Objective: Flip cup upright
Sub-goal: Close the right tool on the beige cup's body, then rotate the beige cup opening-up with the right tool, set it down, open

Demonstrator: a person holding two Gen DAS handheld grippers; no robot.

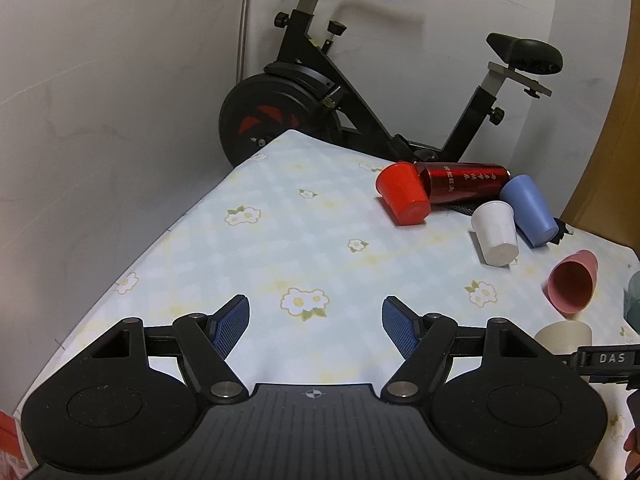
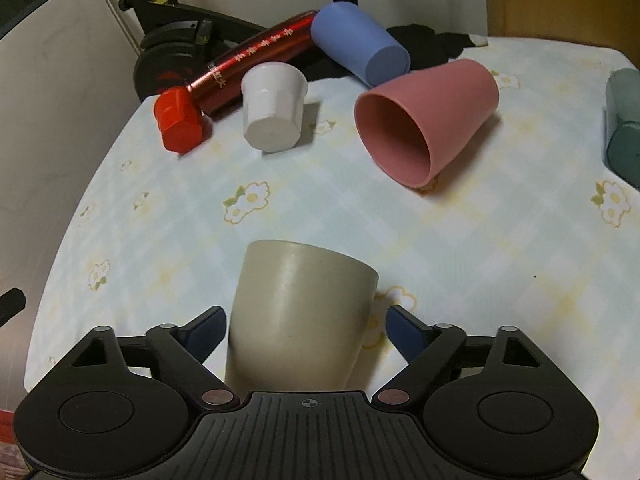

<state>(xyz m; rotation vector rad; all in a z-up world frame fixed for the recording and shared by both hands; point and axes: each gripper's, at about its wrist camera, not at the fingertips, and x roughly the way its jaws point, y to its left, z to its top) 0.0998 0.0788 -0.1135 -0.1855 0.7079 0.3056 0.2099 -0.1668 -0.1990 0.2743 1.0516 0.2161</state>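
Observation:
A beige cup (image 2: 300, 312) stands between the fingers of my right gripper (image 2: 306, 334), closed end up as far as I can tell. The jaws are open; the left pad (image 2: 206, 332) is close to the cup wall and the right pad (image 2: 406, 334) stands apart from it. The cup also shows at the right edge of the left wrist view (image 1: 564, 336). My left gripper (image 1: 316, 324) is open and empty above the flowered tablecloth (image 1: 280, 240).
A pink cup (image 2: 428, 120) lies on its side, mouth toward me. A white cup (image 2: 272, 108), a red cup (image 2: 178, 122), a blue cup (image 2: 360, 46) and a red metal bottle (image 2: 256, 62) lie further back. A teal object (image 2: 624, 120) sits at the right edge. An exercise bike (image 1: 320, 92) stands behind the table.

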